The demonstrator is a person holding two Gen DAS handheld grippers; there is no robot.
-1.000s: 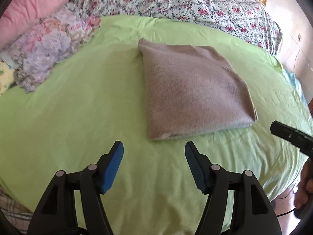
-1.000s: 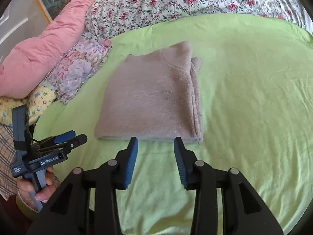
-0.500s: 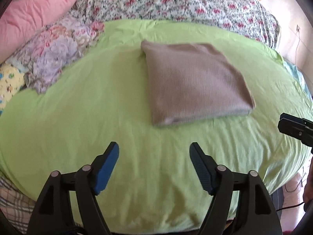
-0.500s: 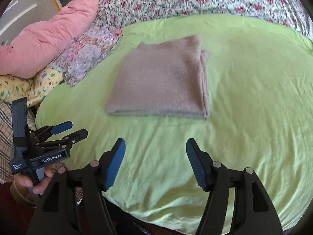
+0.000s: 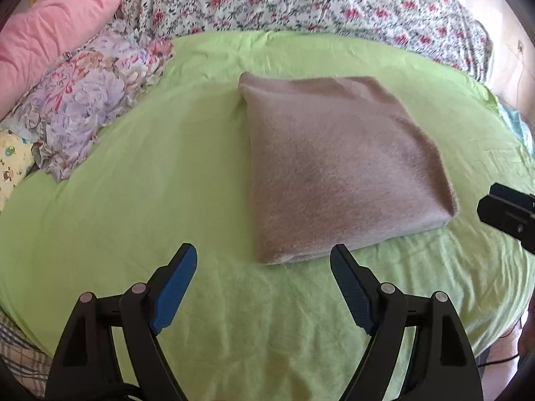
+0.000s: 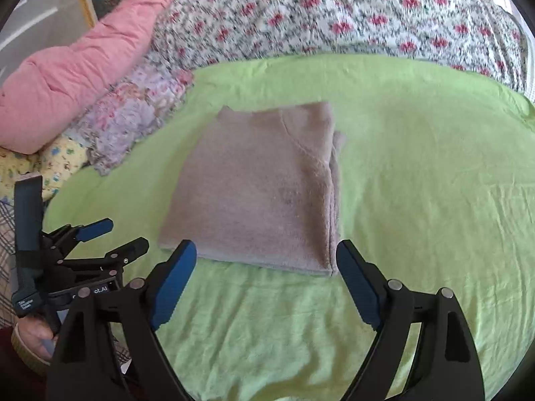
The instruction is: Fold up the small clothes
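A taupe knit garment (image 5: 337,163) lies folded into a neat rectangle on the green sheet (image 5: 150,183); it also shows in the right wrist view (image 6: 260,190). My left gripper (image 5: 264,284) is open and empty, hovering just short of the garment's near edge. My right gripper (image 6: 265,280) is open and empty, hovering at the garment's near edge. The left gripper also shows in the right wrist view (image 6: 100,237), and part of the right gripper shows at the edge of the left wrist view (image 5: 508,214).
A pink pillow (image 5: 50,33), a purple floral cloth (image 5: 90,100) and a yellow patterned cloth (image 5: 10,163) lie at the left. A floral quilt (image 5: 301,0) covers the far side of the bed. The bed's edge is near me.
Both grippers first pulled back from the garment, then came closer again. The right gripper's jaws opened wider. The folded garment has not moved.
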